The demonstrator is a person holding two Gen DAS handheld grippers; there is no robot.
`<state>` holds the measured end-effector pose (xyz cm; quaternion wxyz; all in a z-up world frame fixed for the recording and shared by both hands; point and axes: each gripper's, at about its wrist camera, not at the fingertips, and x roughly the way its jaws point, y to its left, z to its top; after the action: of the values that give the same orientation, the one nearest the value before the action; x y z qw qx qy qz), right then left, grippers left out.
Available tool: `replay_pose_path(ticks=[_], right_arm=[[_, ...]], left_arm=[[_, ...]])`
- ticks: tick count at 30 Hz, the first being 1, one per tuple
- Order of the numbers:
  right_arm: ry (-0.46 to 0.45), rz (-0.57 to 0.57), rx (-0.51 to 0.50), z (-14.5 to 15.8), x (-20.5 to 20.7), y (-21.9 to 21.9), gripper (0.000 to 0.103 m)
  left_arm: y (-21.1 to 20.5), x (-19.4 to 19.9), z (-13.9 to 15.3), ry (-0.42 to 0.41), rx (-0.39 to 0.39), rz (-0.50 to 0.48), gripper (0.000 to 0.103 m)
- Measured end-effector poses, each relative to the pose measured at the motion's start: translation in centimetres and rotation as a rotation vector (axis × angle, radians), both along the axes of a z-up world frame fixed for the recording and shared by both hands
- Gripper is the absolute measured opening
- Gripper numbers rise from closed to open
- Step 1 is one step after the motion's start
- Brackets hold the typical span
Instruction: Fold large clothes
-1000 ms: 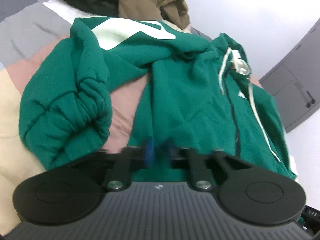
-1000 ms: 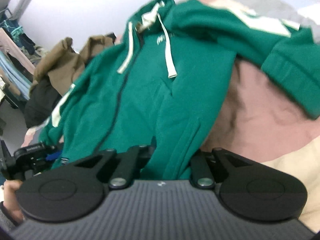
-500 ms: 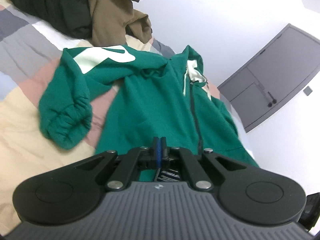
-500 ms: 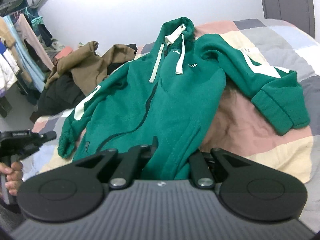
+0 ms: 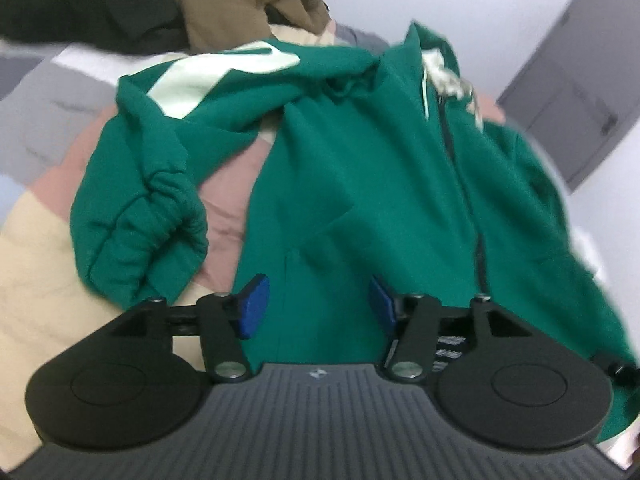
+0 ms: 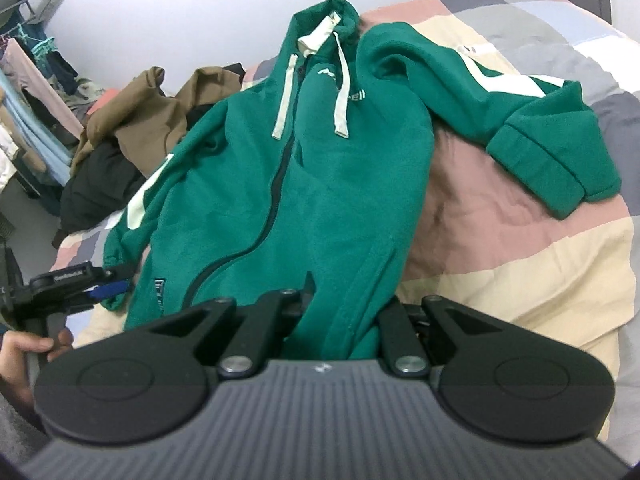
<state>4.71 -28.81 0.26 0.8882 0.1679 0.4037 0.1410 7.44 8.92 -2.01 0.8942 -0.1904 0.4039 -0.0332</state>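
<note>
The hoodie [image 6: 320, 184] is spread on the bed [image 6: 520, 248], hood at the far end. A pile of clothes [image 6: 132, 136] is heaped beyond its left sleeve.

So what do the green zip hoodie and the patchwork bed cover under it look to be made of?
The green zip hoodie looks like thick fleece or sweatshirt knit: matte, slightly fuzzy, with ribbed cuffs and flat pale drawcords. The patchwork bed cover looks like smooth woven cotton or a similar cloth, matte, with fine creases; the exact fibre cannot be told.
</note>
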Motion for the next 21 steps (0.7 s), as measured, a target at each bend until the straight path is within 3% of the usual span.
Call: replay_pose_path(ticks=[4, 5, 10, 13, 15, 17, 21], right_arm=[[0.01, -0.002, -0.031, -1.4, 0.5, 0.0, 0.012], [0.011, -0.002, -0.045, -1.8, 0.6, 0.2, 0.012], [0.04, 0.0, -0.026, -3.6, 1.6, -0.1, 0.013], [0.072, -0.013, 0.007, -4.7, 2.6, -0.4, 0.013], [0.069, -0.011, 0.008, -4.8, 2.7, -0.3, 0.013], [0.038, 0.003, -0.011, -4.4, 2.4, 0.1, 0.012], [-0.057, 0.039, -0.038, -2.1, 1.1, 0.1, 0.011]], left_arm=[[-1.2, 1.6, -1.8, 0.06, 0.232, 0.009, 0.071], [-1.3, 1.9, -2.4, 0.079, 0.251, 0.011, 0.073], [-1.4, 2.0, -3.5, 0.065, 0.183, -0.022, 0.072], [-1.9, 1.4, -3.3, 0.034, 0.163, -0.04, 0.05], [-2.7, 1.1, -3.0, 0.022, 0.203, -0.033, 0.023], [-2.6, 0.6, -2.1, 0.0, 0.174, -0.02, 0.01], [-1.0, -1.4, 0.7, -0.057, 0.025, -0.015, 0.007]])
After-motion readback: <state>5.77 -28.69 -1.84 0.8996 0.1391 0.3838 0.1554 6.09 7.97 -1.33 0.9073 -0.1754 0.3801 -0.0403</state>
